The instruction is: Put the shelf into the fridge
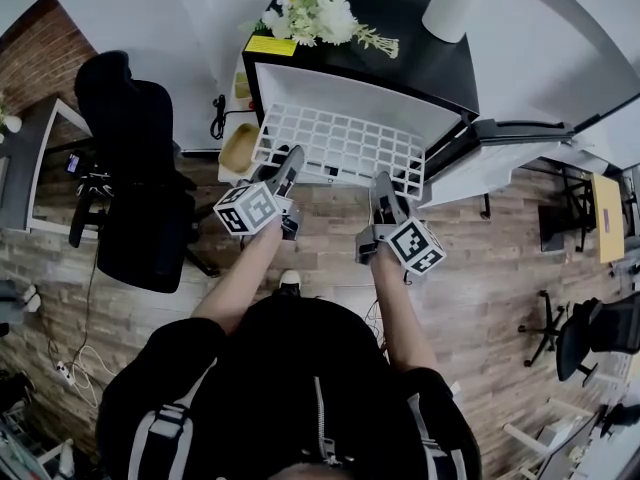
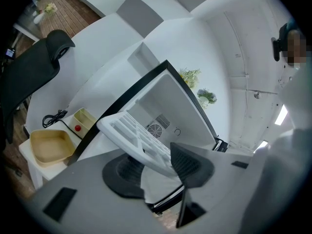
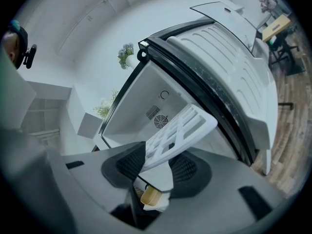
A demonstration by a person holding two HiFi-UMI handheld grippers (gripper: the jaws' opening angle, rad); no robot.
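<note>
Shelf (image 1: 340,144) at frame centre is being clenched by left gripper (image 1: 290,165) and right gripper (image 1: 384,192), likely needing level, even pushing into the fridge (image 1: 405,56) above.

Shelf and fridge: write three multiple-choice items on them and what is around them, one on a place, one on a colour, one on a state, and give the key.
1. Where do the flowers stand?
A. on top of the fridge
B. inside the fridge
C. on the shelf

2. What colour is the shelf?
A. black
B. white
C. red

3. How is the fridge door?
A. shut
B. taken off
C. open

Key: 1 A, the head view shows them on the fridge's black top. 2 B, its grid is white in every view. 3 C, the door stands swung aside and the white inside shows.
</note>
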